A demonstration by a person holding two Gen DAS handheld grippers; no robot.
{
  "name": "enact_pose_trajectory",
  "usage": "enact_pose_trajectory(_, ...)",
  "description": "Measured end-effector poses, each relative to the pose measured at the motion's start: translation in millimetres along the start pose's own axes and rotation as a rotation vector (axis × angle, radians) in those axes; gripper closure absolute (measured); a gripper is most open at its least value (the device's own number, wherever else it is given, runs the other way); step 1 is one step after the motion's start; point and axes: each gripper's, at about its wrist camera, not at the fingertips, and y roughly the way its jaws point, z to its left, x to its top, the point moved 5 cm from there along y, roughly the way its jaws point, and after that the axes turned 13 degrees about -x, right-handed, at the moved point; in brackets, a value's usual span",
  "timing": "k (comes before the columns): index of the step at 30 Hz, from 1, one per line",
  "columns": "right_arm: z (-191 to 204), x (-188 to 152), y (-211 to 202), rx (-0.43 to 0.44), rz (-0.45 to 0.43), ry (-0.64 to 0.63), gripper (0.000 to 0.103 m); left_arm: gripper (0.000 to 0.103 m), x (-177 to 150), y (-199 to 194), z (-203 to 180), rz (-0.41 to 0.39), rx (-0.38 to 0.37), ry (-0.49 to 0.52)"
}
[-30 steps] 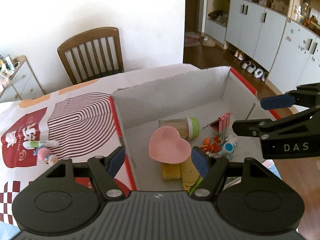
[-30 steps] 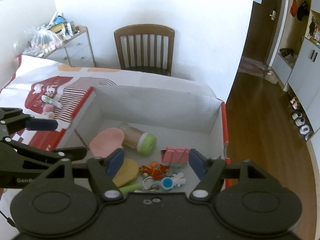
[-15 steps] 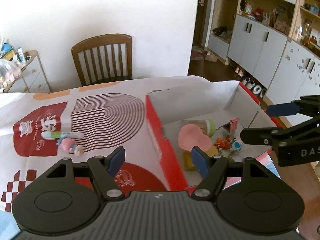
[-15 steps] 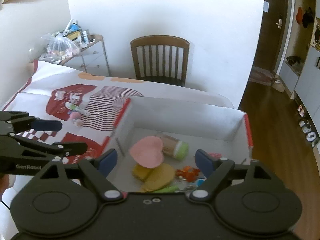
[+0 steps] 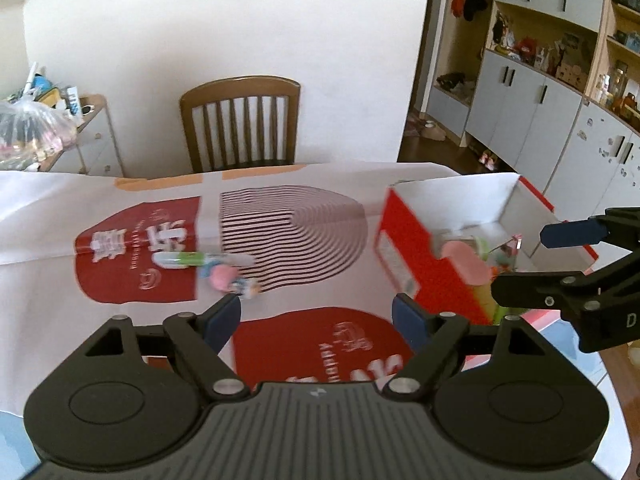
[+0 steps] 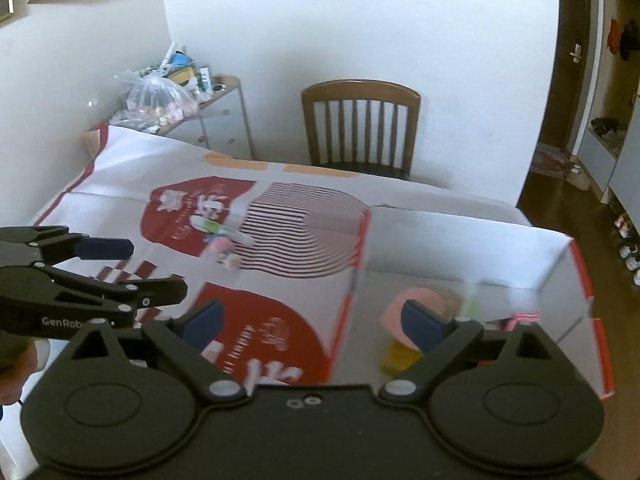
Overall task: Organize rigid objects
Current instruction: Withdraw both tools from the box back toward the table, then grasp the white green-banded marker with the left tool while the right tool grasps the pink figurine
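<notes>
A red and white cardboard box (image 5: 416,264) stands on the table at the right; it also shows in the right wrist view (image 6: 460,256). It holds a pink heart-shaped piece (image 6: 416,304) and several other small things. A white and green tube (image 5: 200,259) and a small pink figure (image 5: 226,278) lie on the cloth left of the box; both also show in the right wrist view, the tube (image 6: 218,229) and the figure (image 6: 224,250). My left gripper (image 5: 316,314) is open and empty above the cloth. My right gripper (image 6: 314,318) is open and empty over the box's left edge.
A red and white patterned cloth (image 5: 308,344) covers the table. A wooden chair (image 5: 240,124) stands behind the table. A side cabinet (image 6: 208,120) with a plastic bag is at the far left. Cupboards (image 5: 540,120) line the right wall.
Both grippers have pulled back and swung left, away from the box. The cloth with the tube and figure now fills the middle of both views. Both stay open.
</notes>
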Motion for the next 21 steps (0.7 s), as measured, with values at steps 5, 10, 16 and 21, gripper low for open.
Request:
enact_pose_trajectory(5,31.8,5.2,6.2,0.014,-0.009,-0.008,0.004,0.020,-6.9,-10.2,37.9,-0.002,-0.001,-0.008)
enact_pose_trajectory(10,59.3,8.4,16.3,0.034,-0.005,-0.024,0.004,0.017,-9.2,-12.6,74.3,-0.017,-0.005,-0.031)
enact_pose_trajectory(16,86.4,8.2,33.7,0.033,0.010,-0.063,0.004,0.001,-9.6,-2.8,111.5,-0.041,0.000,-0.066)
enact_pose_trajectory(21,101.0,10.6,51.4,0.030,0.026,-0.090,0.004,0.001,-7.1,15.2,138.5,-0.033,0.018,-0.068)
